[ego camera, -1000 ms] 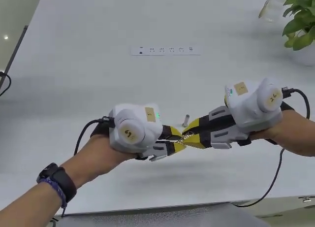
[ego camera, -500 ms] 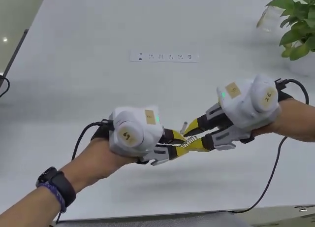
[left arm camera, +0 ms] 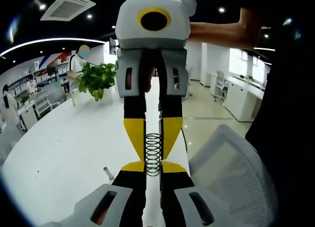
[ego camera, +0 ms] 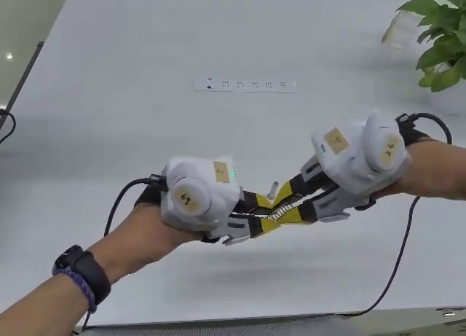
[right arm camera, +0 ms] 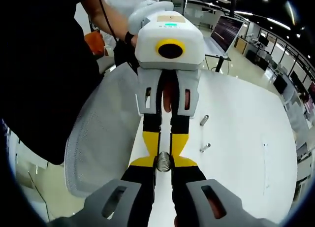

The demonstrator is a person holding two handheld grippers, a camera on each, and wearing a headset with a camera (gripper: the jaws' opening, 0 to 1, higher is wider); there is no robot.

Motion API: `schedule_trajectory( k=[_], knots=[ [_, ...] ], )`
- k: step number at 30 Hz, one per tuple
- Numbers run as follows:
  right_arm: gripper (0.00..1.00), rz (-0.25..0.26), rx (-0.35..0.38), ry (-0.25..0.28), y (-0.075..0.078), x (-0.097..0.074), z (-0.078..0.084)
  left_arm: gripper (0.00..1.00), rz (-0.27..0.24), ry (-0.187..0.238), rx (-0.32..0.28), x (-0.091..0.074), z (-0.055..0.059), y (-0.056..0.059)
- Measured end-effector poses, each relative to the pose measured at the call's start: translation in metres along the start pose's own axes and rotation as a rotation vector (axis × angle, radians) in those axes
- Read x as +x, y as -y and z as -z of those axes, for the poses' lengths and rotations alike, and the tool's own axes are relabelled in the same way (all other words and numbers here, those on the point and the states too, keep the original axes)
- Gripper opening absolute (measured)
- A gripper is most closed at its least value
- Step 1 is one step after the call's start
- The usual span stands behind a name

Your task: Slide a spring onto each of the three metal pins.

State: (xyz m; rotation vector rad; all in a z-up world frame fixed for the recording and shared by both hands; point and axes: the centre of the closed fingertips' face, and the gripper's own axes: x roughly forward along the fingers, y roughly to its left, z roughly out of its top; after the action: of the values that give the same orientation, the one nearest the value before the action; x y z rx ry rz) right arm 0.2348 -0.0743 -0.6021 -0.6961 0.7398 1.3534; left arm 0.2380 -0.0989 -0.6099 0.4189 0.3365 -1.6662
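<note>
Head view has the left gripper (ego camera: pixel 266 211) and right gripper (ego camera: pixel 286 204) meeting tip to tip above the table (ego camera: pixel 145 103). Both are clamped on one spring (ego camera: pixel 281 208) strung between them, and a pin (ego camera: pixel 274 187) rests on the surface just behind. Pulling the grippers apart could overstretch the coil. If either clamp loosens, the spring might snap free and fly off the bench.

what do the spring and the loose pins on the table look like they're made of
Spring: bare steel wire by the look, thin grey coils with bright glints.
Pins: likely metal too, small silver-grey cylinders with a dull shine, too small to be sure of the finish.
</note>
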Motion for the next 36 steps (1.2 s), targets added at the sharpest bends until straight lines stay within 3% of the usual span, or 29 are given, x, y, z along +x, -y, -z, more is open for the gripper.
schedule_trajectory(
  k=[14,25,30,36],
  knots=[
    [0.08,-0.004,-0.008,-0.03,-0.001,0.005,0.006,0.03,0.003,-0.01,-0.008,0.006,0.005,0.002],
    [0.08,0.003,-0.005,-0.037,0.001,0.006,0.008,0.15,-0.021,-0.027,-0.045,-0.001,0.015,0.0],
    [0.08,0.007,0.003,-0.041,0.003,0.007,0.01,0.2,-0.048,-0.035,-0.071,-0.009,0.024,-0.003],
    [0.08,0.021,0.017,-0.058,0.012,0.01,0.017,0.25,-0.1,-0.055,-0.121,-0.026,0.044,-0.007]
  ],
)
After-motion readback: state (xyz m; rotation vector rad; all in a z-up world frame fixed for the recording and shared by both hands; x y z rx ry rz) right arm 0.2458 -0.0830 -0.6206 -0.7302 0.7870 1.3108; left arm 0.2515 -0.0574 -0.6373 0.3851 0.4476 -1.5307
